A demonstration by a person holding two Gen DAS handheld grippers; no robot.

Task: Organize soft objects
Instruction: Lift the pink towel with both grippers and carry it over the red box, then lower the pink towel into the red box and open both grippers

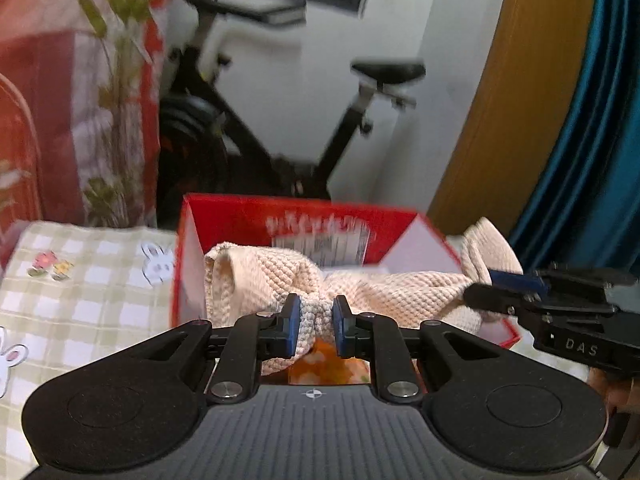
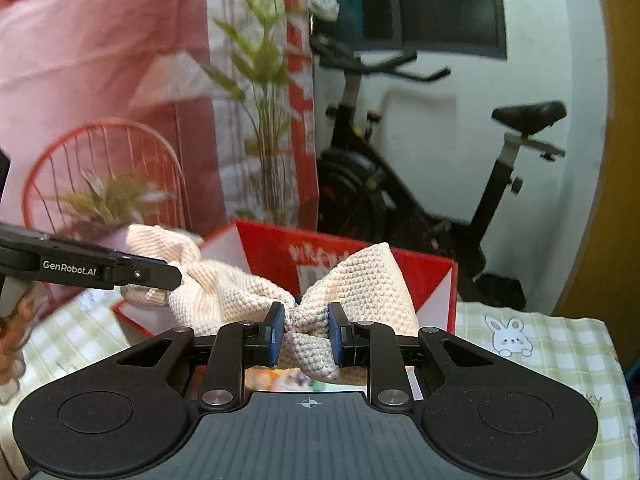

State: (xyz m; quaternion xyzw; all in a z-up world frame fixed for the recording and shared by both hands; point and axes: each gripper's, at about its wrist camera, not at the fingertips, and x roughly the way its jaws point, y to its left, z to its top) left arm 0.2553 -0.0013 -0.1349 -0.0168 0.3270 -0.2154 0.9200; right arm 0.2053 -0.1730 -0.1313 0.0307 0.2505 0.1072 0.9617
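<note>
Left gripper (image 1: pixel 316 326): jaws nearly closed, pinching a bunched fold of the cream knitted cloth (image 1: pixel 264 280) at lower centre of the left wrist view.
Right gripper (image 2: pixel 306 334): same story, jaws drawn in tight on another gathered part of the cloth, lower centre of the right wrist view.
Cloth: stretched between the two grips and hanging over the open red box (image 1: pixel 240 216); whether it touches the rim I cannot tell, the frames are blurred.
Box contents: something orange and patterned shows below the cloth, between the jaws; too blurred to name.
Counter (image 1: pixel 80 280): green checked cover with bunny prints, the box standing on it at mid-frame.
Background: an exercise bike (image 2: pixel 400 168) behind the box, a plant (image 2: pixel 264 80) at upper left of the right view.
Done so far: cloth picked up and brought to the box, by the look of it.
Left to do: lower it in, let go with both; any other soft items are out of sight.
</note>
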